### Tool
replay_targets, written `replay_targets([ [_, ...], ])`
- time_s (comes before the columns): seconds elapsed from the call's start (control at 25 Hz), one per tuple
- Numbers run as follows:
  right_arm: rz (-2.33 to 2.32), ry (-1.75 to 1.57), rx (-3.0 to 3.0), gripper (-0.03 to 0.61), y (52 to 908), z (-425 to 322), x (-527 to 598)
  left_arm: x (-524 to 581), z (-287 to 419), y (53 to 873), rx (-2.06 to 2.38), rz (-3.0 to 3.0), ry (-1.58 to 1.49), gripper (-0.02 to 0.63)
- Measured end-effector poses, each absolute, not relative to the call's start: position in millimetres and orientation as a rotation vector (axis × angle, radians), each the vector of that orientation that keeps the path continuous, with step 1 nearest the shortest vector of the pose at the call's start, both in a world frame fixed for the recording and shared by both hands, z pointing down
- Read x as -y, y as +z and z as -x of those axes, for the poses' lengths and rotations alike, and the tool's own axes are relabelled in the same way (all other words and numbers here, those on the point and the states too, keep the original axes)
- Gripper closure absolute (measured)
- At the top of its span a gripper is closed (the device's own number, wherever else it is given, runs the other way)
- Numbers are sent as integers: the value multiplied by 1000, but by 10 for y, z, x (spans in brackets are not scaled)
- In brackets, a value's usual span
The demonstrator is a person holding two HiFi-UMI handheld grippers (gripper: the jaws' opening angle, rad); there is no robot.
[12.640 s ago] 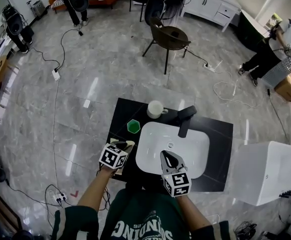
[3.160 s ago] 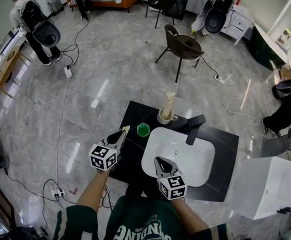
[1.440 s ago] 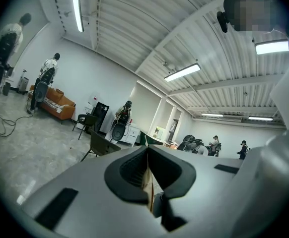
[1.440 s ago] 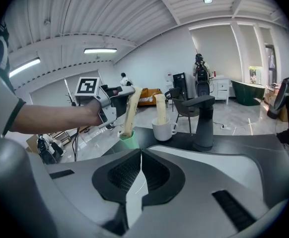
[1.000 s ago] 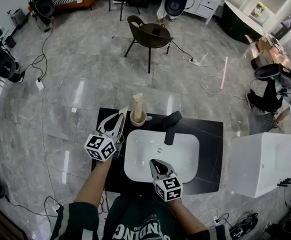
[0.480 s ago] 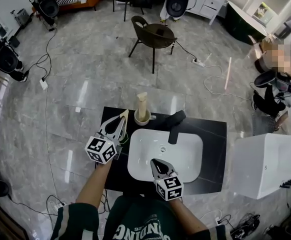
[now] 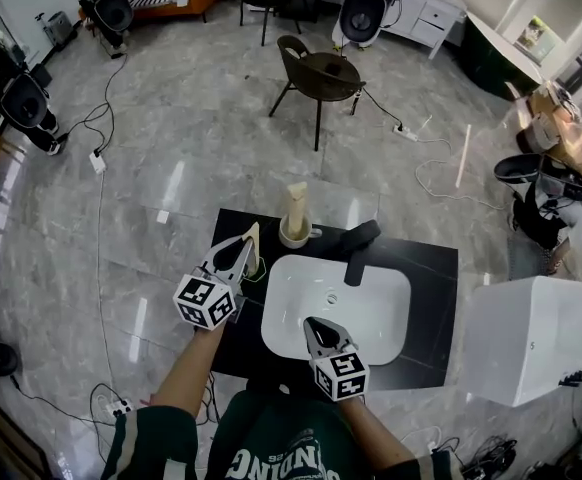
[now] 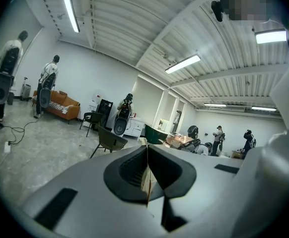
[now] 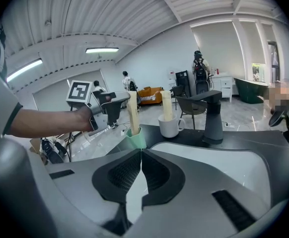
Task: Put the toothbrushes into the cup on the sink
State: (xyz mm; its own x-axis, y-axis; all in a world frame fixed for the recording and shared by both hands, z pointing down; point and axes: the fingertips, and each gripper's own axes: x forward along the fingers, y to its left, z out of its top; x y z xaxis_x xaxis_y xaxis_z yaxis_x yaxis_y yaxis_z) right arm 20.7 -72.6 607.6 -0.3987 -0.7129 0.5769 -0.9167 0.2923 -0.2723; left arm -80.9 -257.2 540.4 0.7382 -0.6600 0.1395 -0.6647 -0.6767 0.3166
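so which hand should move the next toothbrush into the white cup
Left. The left hand-held gripper is shut on the toothbrush standing in the green holder, close to the white cup. The right hand-held gripper is shut and empty over the sink basin.

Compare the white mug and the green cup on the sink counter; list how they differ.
The white mug is round with a side handle; the green cup is faceted and no handle shows. The mug stands beside the faucet, the green cup further left along the basin. The upright toothbrush in the mug stands free; the second toothbrush, at the green cup's mouth, is clamped in the left gripper. Both sit upright on the black counter.
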Motion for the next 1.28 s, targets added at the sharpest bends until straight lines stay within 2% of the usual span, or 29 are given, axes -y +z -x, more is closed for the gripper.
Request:
replay_targets([
  [1.28, -1422, 792, 2252, 538, 6039, -31, 591, 2381, 1269, 5760, 1140, -2444, 198, 595],
])
